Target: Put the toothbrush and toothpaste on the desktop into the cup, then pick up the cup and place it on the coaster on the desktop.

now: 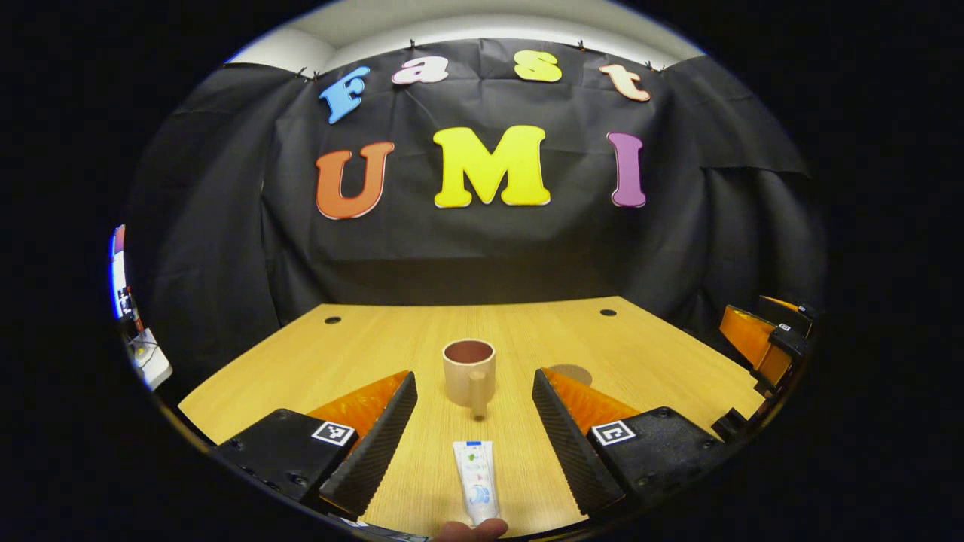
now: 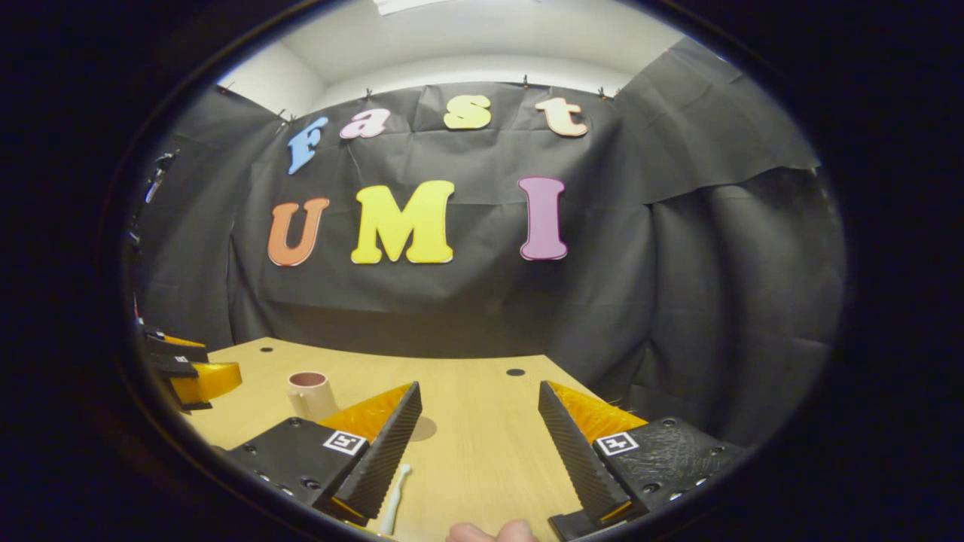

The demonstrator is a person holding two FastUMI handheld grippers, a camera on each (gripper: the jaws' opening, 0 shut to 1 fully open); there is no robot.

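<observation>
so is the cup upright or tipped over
Upright. In the left gripper view the cup stands on the desktop with its open rim facing up and handle toward the camera; the toothpaste lies flat in front of it.

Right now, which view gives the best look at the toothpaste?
The left gripper view. The toothpaste lies flat on the table, whole tube visible, between the open left gripper fingers, in front of the cup. The right gripper view shows the cup and a toothbrush instead.

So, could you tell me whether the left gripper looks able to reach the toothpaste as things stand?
Probably yes: the toothpaste lies flat on the desktop between the left gripper's open fingers, nothing across it; the cup stands beyond.
</observation>
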